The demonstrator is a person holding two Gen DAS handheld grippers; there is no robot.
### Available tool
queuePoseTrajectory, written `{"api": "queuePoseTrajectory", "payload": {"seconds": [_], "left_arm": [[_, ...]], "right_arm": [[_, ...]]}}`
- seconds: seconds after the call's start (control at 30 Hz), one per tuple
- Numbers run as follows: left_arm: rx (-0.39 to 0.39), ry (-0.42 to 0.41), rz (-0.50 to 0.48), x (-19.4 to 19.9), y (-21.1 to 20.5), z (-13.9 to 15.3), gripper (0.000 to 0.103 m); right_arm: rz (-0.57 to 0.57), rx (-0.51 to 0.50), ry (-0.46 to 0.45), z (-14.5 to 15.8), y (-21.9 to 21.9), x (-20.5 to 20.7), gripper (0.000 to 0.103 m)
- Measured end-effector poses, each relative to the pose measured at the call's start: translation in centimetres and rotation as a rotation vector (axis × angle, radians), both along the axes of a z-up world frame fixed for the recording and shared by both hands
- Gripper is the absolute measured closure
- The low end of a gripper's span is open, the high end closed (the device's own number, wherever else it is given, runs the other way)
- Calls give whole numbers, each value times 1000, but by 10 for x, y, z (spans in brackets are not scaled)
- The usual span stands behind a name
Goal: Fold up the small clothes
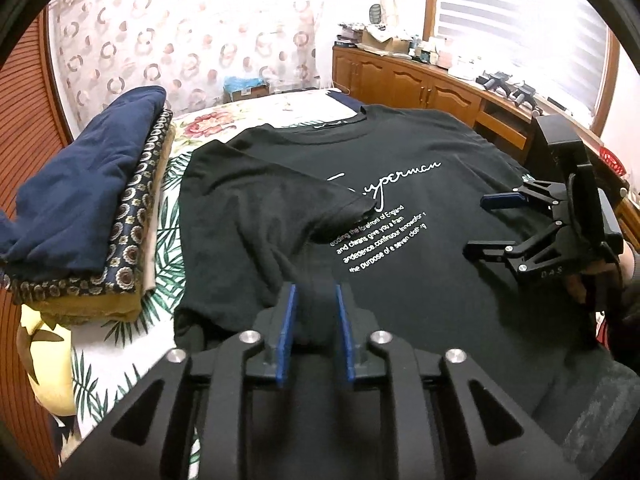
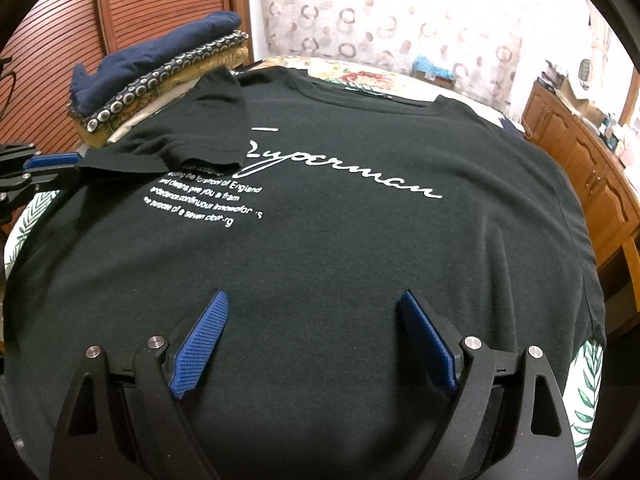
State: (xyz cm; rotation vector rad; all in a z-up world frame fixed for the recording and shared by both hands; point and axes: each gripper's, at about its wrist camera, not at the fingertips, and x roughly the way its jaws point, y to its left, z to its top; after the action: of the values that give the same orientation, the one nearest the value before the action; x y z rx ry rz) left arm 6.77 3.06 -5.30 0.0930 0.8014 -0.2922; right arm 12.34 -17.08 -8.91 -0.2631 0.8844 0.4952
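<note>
Indoors, floral bedspread (image 1: 224, 120) under black T-shirt (image 2: 340, 260), left tool (image 1: 316, 300) pinching shirt fabric, right tool (image 2: 314, 300) spread wide, wooden cabinets (image 1: 400, 80) behind.

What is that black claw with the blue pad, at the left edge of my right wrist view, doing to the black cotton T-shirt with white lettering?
Observer: The left wrist view shows it from behind. The left gripper has a fold of the black T-shirt pinched between its blue pads.
Visitor: And how does my own claw look from outside?
Observer: The right gripper hangs open over the other side of the shirt, with nothing between its fingers.
Visitor: Is there anything nearby that I cannot see?
Observer: Yes, a red perforated basket shows just behind that gripper.
</note>
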Motion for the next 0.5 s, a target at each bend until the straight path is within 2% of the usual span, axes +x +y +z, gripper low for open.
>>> {"api": "queuePoseTrajectory", "payload": {"seconds": [0.07, 0.17, 0.5], "left_arm": [[5, 0, 12, 0, 3, 1, 76], [1, -8, 28, 2, 5, 1, 65], [-12, 41, 82, 52, 8, -22, 61]], "right_arm": [[0, 0, 0, 0, 0, 0, 13], [0, 0, 0, 0, 0, 0, 13], [0, -1, -1, 0, 0, 0, 13]]}}
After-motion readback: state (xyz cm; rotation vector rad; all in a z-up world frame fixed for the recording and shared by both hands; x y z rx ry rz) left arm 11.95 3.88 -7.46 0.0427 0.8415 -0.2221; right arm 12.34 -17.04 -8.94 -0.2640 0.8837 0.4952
